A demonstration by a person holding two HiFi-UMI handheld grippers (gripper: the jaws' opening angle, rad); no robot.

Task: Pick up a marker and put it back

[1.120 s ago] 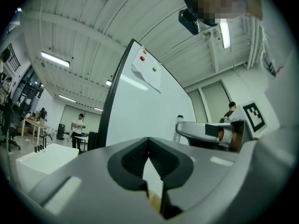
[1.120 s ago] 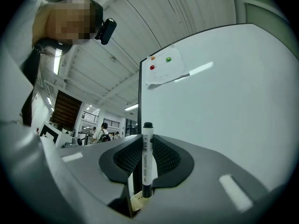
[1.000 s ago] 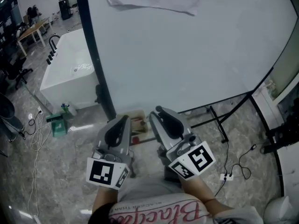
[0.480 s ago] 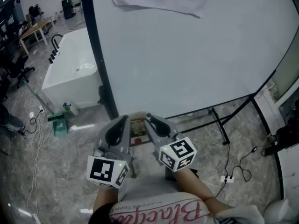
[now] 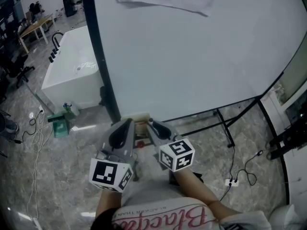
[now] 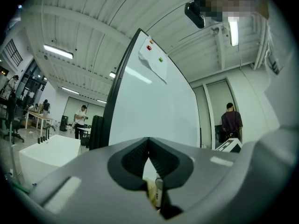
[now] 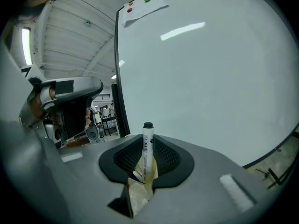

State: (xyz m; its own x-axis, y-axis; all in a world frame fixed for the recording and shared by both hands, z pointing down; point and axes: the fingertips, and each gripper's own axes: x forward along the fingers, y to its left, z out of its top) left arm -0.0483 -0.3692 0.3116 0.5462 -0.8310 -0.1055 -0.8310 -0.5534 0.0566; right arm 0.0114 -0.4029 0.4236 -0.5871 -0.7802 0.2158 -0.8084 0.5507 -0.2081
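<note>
Pinching marker (image 7: 147, 148) upright by barrel in right claw (image 7: 147, 138). With left claw (image 6: 148, 140) pressed together, empty. Judged light, stiff, smooth, slip-prone; best gripped mid-barrel, below cap.

I read red script on the shirt (image 5: 163, 219) starting "Blac" (upside down for me); the print on the marker (image 7: 147, 144) is too small.
</note>
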